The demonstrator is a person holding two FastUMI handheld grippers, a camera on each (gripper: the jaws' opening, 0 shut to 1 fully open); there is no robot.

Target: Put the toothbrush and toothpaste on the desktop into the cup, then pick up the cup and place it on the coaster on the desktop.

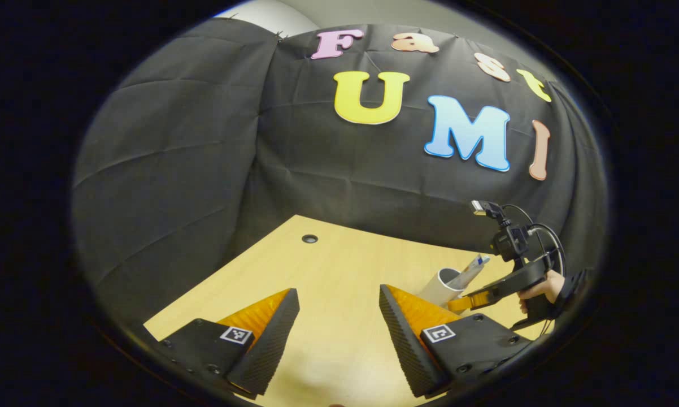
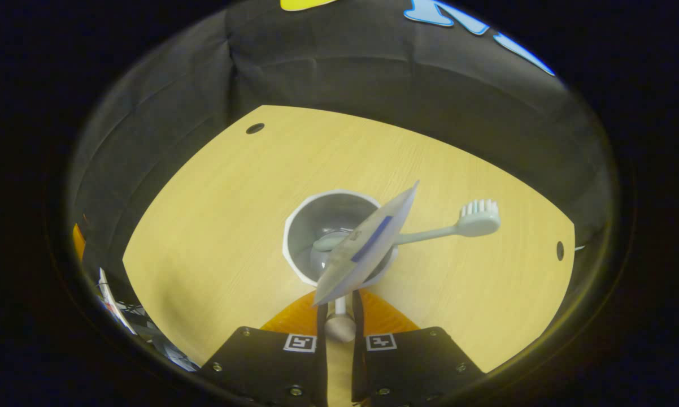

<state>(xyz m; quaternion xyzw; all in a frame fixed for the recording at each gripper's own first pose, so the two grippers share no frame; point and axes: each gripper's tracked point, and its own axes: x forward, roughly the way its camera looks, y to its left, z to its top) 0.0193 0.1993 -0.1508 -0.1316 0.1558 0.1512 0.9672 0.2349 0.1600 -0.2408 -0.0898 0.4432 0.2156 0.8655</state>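
Centrally, in both views, lies the desktop (image 2: 215, 226), a pale wood surface filling the lower half of each frame. No coaster can be made out on the visible wood.

Cup (image 2: 339, 237): white, upright at the middle of the right gripper view; in the left gripper view it stands at the lower right (image 1: 442, 285), partly behind that gripper's own finger.

Toothpaste (image 2: 368, 243): a flat tube held over the cup's near rim. Its long axis runs diagonally, cap end down at the lower centre of the frame, crimped end pointing to the upper right. It looks not yet released into the cup.

Toothbrush (image 2: 430, 229): handle end inside the cup, long axis nearly level in the frame, bristle head pointing right and out beyond the rim.

Right gripper (image 2: 339, 322): clenched on the toothpaste near its cap, both fingers pressing the tube's neck. In the left gripper view it appears at the right edge (image 1: 475, 299), held by a hand (image 1: 540, 288), beside the cup.

Left gripper (image 1: 339, 316): released, fingers spread wide with nothing between them, hovering over bare wood at the bottom of its own view, well apart from the cup.

Progress, as judged: toothbrush stowed; toothpaste about to go in; lifting the cup and setting it on the coaster remain.
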